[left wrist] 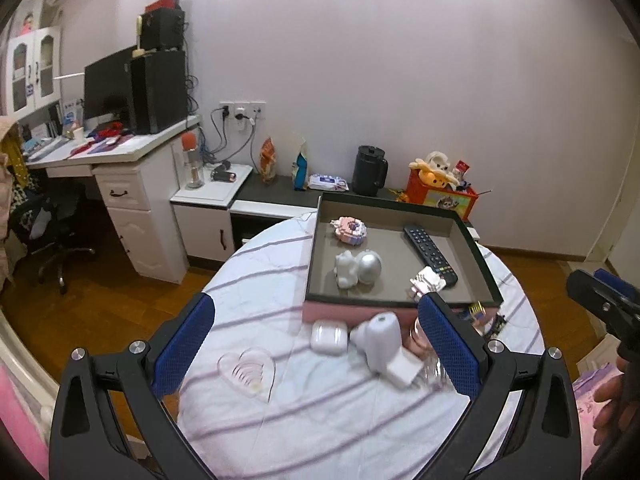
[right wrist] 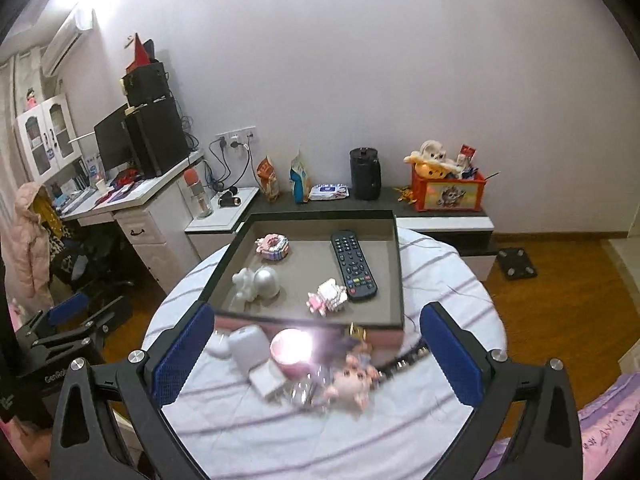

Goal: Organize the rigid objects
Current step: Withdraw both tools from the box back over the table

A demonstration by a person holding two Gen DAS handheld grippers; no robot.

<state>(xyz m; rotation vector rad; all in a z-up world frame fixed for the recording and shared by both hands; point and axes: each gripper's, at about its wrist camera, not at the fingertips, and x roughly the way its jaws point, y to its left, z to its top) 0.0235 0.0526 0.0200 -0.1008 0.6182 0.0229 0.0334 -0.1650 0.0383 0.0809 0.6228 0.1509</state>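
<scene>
Your round worktop [left wrist: 280,420], covered in a white cloth with purple stripes, carries everything here. On its far half sits the shallow dark-rimmed tray [right wrist: 394,272], and four things lie inside it: a black remote [right wrist: 353,266] along the right side, a silver-and-white figure [right wrist: 258,282] at the left, a pink block toy [right wrist: 274,246] toward the back, and a small pink-and-white block model [right wrist: 328,296] touching the remote's near end. Both of your grippers hang above the near half of the cloth with nothing between their blue pads: the left gripper [left wrist: 316,344] has its jaws spread wide, and so does the right gripper [right wrist: 316,352]. In front of the tray a cluster lies loose on the cloth: a white earbud case [left wrist: 328,336], a pale grey device [left wrist: 380,340] beside it with a white charger block [left wrist: 402,370] at its near end, a pink round tin [right wrist: 290,350] washed out by glare, and what looks like a pink plush charm [right wrist: 350,384], blurred. A clear heart-shaped dish [left wrist: 246,372] lies apart at the left.
</scene>
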